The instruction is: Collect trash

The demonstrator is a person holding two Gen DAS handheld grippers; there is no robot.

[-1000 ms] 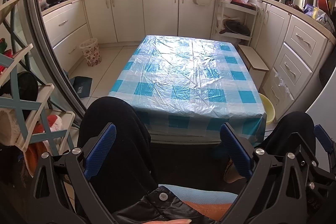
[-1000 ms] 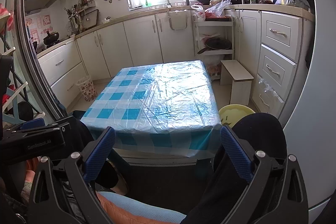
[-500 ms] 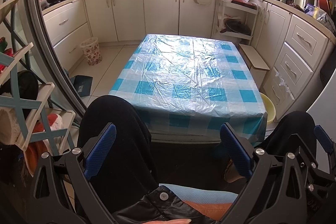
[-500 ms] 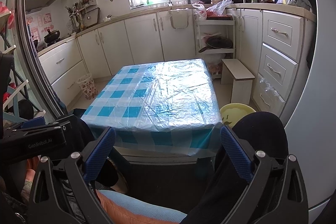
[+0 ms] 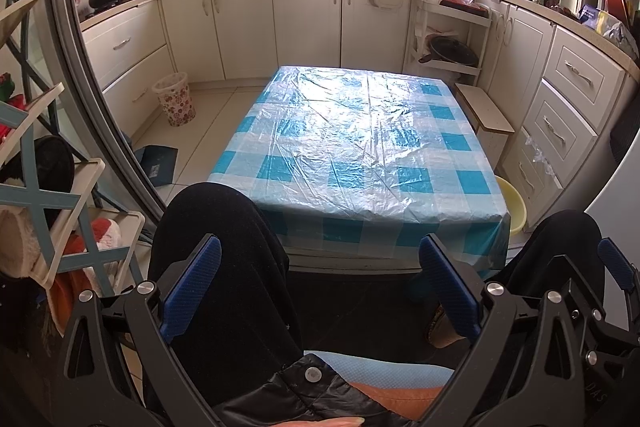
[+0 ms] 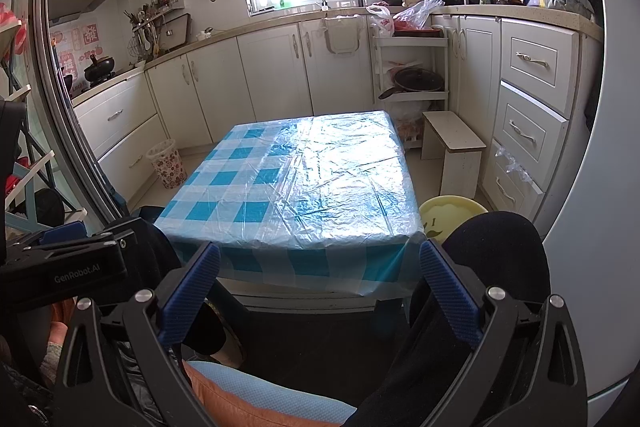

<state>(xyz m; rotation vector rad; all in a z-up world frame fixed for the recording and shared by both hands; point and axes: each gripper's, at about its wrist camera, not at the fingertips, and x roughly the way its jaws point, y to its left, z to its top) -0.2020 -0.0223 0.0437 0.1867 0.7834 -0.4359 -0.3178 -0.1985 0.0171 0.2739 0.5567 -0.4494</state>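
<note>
Your left gripper [image 5: 320, 279] and right gripper [image 6: 320, 281] both gape wide, holding nothing, low over your knees before the checked table [image 5: 360, 147]. No trash shows on it (glare hides little). The patterned wastebasket [image 5: 175, 99] stands by the left cabinets.

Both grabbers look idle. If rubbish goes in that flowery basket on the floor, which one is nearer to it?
Probably the left gripper: the patterned wastebasket stands on the left side, the right gripper sits farther across. Both have open jaws.

Your left gripper [image 5: 320, 287] and right gripper [image 6: 320, 291] sit low over your knees [image 5: 224, 227], jaws spread wide, holding nothing.
</note>
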